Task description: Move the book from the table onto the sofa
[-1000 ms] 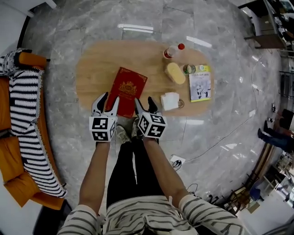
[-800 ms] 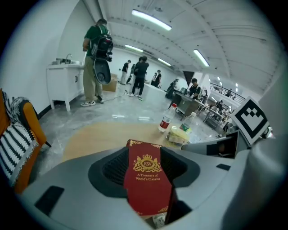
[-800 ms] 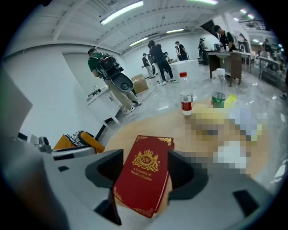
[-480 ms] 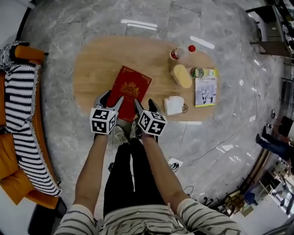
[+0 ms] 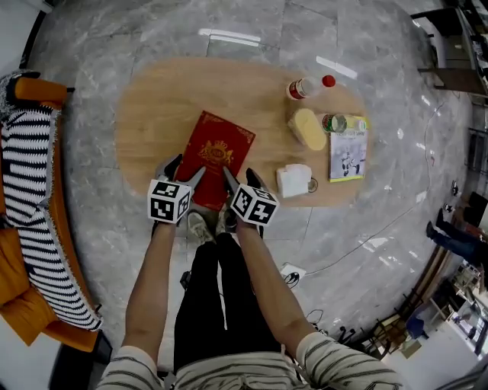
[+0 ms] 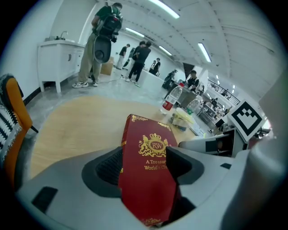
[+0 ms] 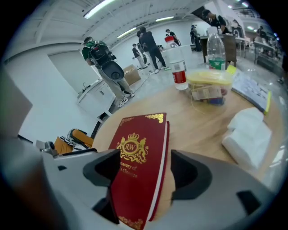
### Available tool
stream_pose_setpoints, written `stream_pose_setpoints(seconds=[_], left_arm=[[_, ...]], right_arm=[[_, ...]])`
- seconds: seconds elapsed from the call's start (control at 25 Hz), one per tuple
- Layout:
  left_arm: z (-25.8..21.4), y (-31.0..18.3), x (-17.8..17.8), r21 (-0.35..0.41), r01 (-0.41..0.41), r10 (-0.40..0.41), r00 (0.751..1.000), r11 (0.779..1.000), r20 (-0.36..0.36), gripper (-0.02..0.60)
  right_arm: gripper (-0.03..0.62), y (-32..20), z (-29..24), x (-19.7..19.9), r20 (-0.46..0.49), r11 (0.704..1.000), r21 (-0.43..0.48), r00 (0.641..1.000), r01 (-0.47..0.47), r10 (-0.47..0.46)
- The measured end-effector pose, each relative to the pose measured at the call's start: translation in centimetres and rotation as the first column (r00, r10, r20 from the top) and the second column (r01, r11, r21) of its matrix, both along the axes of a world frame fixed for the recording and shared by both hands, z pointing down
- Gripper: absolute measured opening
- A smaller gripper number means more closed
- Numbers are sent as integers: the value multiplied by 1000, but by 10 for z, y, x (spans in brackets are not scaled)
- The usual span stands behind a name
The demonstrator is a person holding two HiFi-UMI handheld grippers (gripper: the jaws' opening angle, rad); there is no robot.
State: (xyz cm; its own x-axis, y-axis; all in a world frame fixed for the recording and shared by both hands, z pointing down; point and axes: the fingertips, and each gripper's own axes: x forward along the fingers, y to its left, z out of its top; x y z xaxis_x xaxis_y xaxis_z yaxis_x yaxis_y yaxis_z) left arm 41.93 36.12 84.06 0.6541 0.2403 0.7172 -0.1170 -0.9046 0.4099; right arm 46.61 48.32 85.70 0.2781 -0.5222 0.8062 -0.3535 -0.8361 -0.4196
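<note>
Worktop point(image 5: 145, 114): oval, wooden, on a grey marble floor point(image 5: 114, 30); bottle point(image 5: 306, 87), tissues point(image 5: 293, 180) and booklet point(image 5: 348, 148) at its right end.
Book point(image 5: 217, 156): red with a gold crest, lying flat on the worktop.
Left claw point(image 5: 187, 167): jaws opening wide, the book's near left corner between them, unclamped.
Right claw point(image 5: 239, 177): jaws opening wide, astride the book's near right edge.
Sofa point(image 5: 27, 305): orange, striped throw point(image 5: 30, 175) over it, well apart at left.

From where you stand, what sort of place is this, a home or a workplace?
Probably a big open lab or workshop with a staged living-room corner: a sofa and wooden table sit on polished stone floor, while several people stand under long ceiling strip lights behind.
</note>
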Motion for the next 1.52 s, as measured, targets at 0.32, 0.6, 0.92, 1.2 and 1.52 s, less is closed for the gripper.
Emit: stream_pose_setpoints(seconds=[0.32, 0.6, 0.92, 1.2, 1.52], left_arm=[[37, -1, 1, -83, -17, 20, 999, 996, 32, 295], [57, -7, 4, -117, -22, 30, 997, 993, 70, 307], [68, 1, 4, -247, -11, 31, 996, 969, 80, 311], [71, 12, 1, -280, -43, 73, 993, 959, 97, 314], [70, 17, -6, -279, -6, 44, 991, 960, 130, 313]], right_arm=[[353, -1, 39, -9, 89, 1000, 20, 996, -2, 0], [359, -4, 56, -13, 141, 998, 64, 990, -26, 17], [360, -5, 60, -14, 174, 990, 137, 985, -30, 5], [370, -11, 60, -18, 149, 992, 122, 988, 29, -47], [368, -9, 58, -19, 137, 992, 100, 986, 82, -95]])
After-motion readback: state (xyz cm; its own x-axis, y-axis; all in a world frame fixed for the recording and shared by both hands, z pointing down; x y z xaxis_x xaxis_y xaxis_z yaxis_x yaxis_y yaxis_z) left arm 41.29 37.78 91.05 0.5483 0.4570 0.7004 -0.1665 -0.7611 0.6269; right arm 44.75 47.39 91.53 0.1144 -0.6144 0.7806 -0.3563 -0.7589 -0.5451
